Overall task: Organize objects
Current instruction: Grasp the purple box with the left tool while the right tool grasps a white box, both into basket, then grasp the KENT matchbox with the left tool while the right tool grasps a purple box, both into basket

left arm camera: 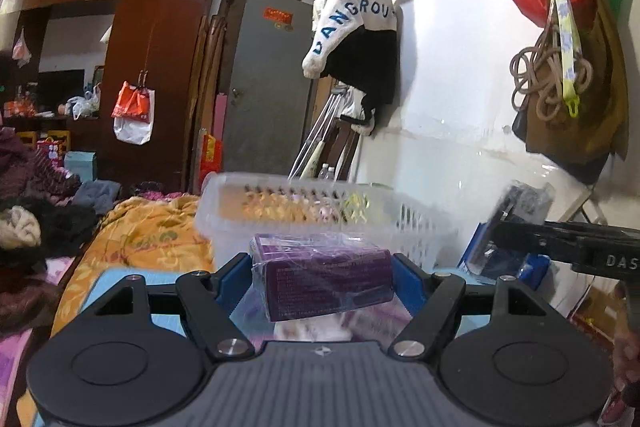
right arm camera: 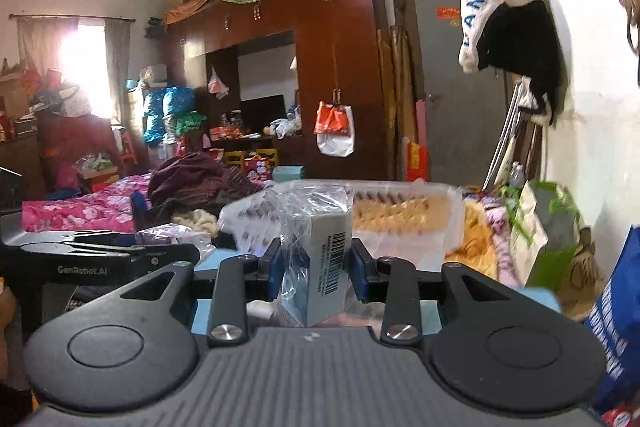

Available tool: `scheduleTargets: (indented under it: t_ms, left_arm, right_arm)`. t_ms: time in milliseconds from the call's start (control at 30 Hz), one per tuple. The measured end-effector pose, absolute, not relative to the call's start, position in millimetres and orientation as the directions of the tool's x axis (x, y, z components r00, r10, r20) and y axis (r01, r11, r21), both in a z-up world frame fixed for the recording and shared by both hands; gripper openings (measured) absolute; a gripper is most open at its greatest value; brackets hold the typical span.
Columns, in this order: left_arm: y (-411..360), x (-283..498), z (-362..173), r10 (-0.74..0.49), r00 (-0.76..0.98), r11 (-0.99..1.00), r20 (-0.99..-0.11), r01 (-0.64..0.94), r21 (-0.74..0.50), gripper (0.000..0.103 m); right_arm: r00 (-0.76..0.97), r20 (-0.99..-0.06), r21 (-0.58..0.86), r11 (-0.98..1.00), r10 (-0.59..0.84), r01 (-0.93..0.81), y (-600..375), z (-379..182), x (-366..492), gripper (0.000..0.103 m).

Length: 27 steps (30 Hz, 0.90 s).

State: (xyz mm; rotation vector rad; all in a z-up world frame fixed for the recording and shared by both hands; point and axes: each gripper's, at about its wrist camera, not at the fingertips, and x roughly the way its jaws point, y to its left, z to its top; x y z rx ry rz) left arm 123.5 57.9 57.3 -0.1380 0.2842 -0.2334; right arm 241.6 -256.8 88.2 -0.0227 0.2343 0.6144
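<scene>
Purple box (left arm camera: 324, 279): I hold it in the left gripper (left arm camera: 322, 277), pads pressing on its two short ends, just before the near wall of the basket (left arm camera: 404, 227).
White box (right arm camera: 326, 267): the right gripper (right arm camera: 316, 265) is closed on its narrow sides, barcode face toward me, also just before the basket.
Basket: clear plastic, on the bed (left arm camera: 140, 239), near the wall side.
Handling: both boxes look like light cardboard, stiff enough, but each is in a loose clear wrap, so I think the pads can slip on the film. I would keep the grip on the flat faces, not on the loose film.
Left view only: the right gripper from the side, with its load.
Right view only: the left gripper (right arm camera: 168, 243) at the left edge, and a green-white bag (right arm camera: 536, 227) beside the basket.
</scene>
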Motion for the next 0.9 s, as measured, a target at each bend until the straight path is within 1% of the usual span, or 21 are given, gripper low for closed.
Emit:
scheduleTargets:
  t_ms: [67,133,233,333,433,467,500,533,567,600,633,667,700,767,833,900]
  left_arm:
    - [54,139,74,-0.244,0.937,0.965,-0.252,0.208,-0.161,0.078]
    - [49,160,89,-0.242,0.934,0.965,-0.263,0.205,-0.161,0.078]
    - [42,198,103,-0.261,0.911,0.96,-0.32,0.21,-0.185,0.078]
    - [41,230,102,-0.241,0.896,0.963,-0.374,0.173,-0.204,0.078]
    - [45,245,96,-0.211,0.901,0.967,-0.378,0.137,-0.215,0.078]
    - [47,249,93,-0.206,0.905,0.967,-0.372,0.129,-0.221,0.081]
    - [48,255,90,-0.195,0.905,0.969,-0.378,0.119,-0.216,0.085]
    - [48,264,86,-0.18,0.896,0.973,-0.406,0.1,-0.209,0.097]
    - [48,272,84,-0.166,0.886,0.975,-0.433,0.082,-0.207,0.1]
    - [49,277,79,-0.154,0.877,0.977,-0.454,0.067,-0.204,0.1]
    - [51,277,76,-0.15,0.873,0.978,-0.464,0.063,-0.198,0.1]
    - [54,274,74,-0.151,0.875,0.978,-0.459,0.065,-0.196,0.1]
    - [57,266,72,-0.156,0.883,0.978,-0.443,0.074,-0.196,0.1]
    - [62,244,68,-0.182,0.894,0.975,-0.41,0.108,-0.196,0.1]
    - [65,215,61,-0.191,0.901,0.974,-0.389,0.126,-0.186,0.1]
    - [69,185,48,-0.21,0.909,0.971,-0.36,0.15,-0.187,0.1]
  right_arm:
    - [0.811,-0.202,0.035,0.831,0.55,-0.555,-252,99,254,0.037]
    - [0.823,-0.186,0.037,0.841,0.537,-0.54,-248,110,274,0.037]
    - [0.845,-0.192,0.013,0.862,0.5,-0.507,-239,117,307,0.037]
    - [0.857,-0.224,-0.009,0.878,0.464,-0.478,-230,111,332,0.037]
    - [0.851,-0.229,-0.02,0.871,0.473,-0.49,-227,102,339,0.038]
    - [0.854,-0.221,-0.023,0.873,0.472,-0.488,-227,99,339,0.039]
    - [0.862,-0.213,-0.026,0.879,0.461,-0.476,-227,98,338,0.045]
    - [0.878,-0.204,-0.026,0.894,0.433,-0.447,-227,96,337,0.065]
    - [0.89,-0.194,-0.026,0.905,0.413,-0.425,-227,96,336,0.082]
    - [0.897,-0.186,-0.031,0.91,0.401,-0.413,-228,94,330,0.097]
    - [0.897,-0.188,-0.041,0.91,0.4,-0.414,-229,93,324,0.1]
    - [0.892,-0.194,-0.053,0.904,0.407,-0.424,-232,92,316,0.1]
    - [0.888,-0.195,-0.063,0.898,0.417,-0.436,-235,90,307,0.103]
    - [0.883,-0.194,-0.056,0.894,0.427,-0.444,-246,84,289,0.103]
    - [0.867,-0.232,-0.005,0.891,0.441,-0.454,-259,71,274,0.103]
    - [0.84,-0.301,0.033,0.885,0.452,-0.464,-269,53,265,0.103]
